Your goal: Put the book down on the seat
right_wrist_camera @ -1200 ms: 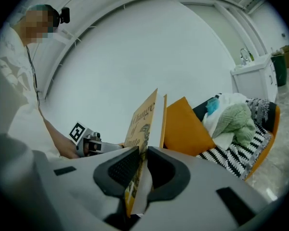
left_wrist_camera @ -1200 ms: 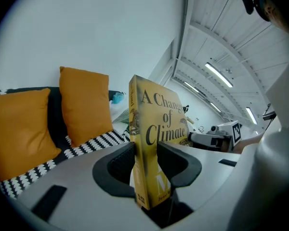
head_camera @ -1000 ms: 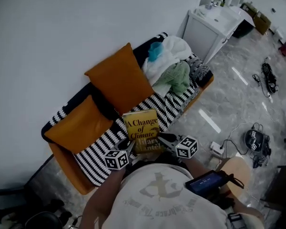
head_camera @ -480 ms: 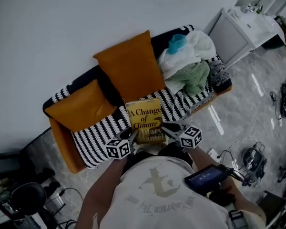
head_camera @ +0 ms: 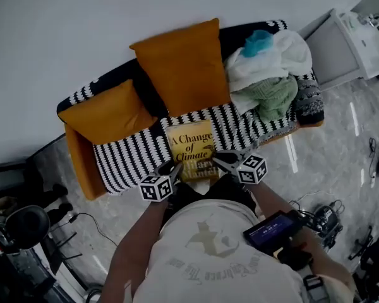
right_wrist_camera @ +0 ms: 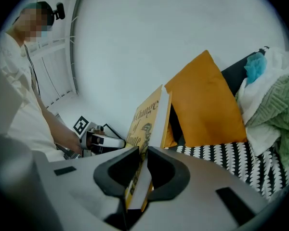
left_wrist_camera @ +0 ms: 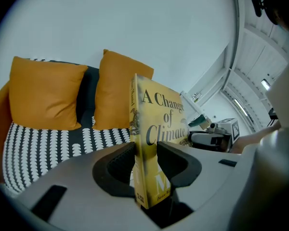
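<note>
A yellow book (head_camera: 192,150) titled "A Change of Climate" hangs over the black-and-white patterned seat (head_camera: 129,160) of a small sofa. My left gripper (head_camera: 172,168) is shut on its lower left edge, and my right gripper (head_camera: 216,161) is shut on its lower right edge. In the left gripper view the book (left_wrist_camera: 154,148) stands spine-on between the jaws, with the seat (left_wrist_camera: 43,146) behind. In the right gripper view the book (right_wrist_camera: 147,129) is pinched at its page edge, with the seat (right_wrist_camera: 231,160) beyond.
Two orange cushions (head_camera: 180,65) (head_camera: 101,112) lean on the sofa back. A heap of clothes (head_camera: 275,68) fills the sofa's right end. A white cabinet (head_camera: 350,40) stands at the right. Cables and gear (head_camera: 25,232) lie on the marble floor.
The head view has swung so the sofa sits more centred. The book, held by both grippers, has stayed over the seat's front middle.
</note>
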`<action>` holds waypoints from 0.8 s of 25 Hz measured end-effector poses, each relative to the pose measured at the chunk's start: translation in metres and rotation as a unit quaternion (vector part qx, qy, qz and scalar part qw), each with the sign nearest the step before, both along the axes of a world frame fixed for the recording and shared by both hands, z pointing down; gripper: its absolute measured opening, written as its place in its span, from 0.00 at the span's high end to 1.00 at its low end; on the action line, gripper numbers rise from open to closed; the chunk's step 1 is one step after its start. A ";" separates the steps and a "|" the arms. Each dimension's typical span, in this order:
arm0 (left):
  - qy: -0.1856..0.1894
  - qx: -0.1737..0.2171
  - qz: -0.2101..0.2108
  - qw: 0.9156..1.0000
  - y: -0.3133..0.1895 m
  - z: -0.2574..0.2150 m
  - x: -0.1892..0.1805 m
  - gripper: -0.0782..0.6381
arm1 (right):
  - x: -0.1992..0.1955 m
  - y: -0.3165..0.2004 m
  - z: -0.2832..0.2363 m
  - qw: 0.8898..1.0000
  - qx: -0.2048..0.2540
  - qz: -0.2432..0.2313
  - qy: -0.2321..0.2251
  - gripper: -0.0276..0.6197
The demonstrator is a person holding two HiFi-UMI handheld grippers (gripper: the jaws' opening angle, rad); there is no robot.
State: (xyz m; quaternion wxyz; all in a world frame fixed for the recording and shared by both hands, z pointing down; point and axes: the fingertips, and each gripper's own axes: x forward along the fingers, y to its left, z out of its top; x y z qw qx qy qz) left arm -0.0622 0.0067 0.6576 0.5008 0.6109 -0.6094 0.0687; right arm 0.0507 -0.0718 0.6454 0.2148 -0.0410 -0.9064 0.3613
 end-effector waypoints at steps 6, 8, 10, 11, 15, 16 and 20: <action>0.012 -0.030 -0.029 0.999 0.000 0.032 0.008 0.68 | 0.003 -0.005 0.033 0.999 -0.025 -0.042 0.023 0.86; 0.017 -0.039 -0.040 0.998 0.001 0.042 0.010 0.68 | 0.005 -0.004 0.043 0.998 -0.032 -0.049 0.032 0.86; 0.022 -0.046 -0.052 0.997 0.005 0.048 0.013 0.68 | 0.008 -0.001 0.049 0.997 -0.039 -0.054 0.040 0.86; 0.024 -0.048 -0.058 0.997 0.005 0.051 0.015 0.68 | 0.009 -0.001 0.051 0.997 -0.042 -0.055 0.044 0.86; 0.037 -0.054 -0.070 0.995 0.007 0.057 0.020 0.68 | 0.012 -0.002 0.058 0.995 -0.056 -0.059 0.056 0.86; 0.042 -0.055 -0.073 0.995 0.009 0.057 0.022 0.68 | 0.013 -0.002 0.058 0.995 -0.061 -0.057 0.059 0.86; 0.056 -0.067 -0.079 0.993 0.005 0.079 0.022 0.68 | 0.009 -0.011 0.078 0.993 -0.082 -0.048 0.064 0.86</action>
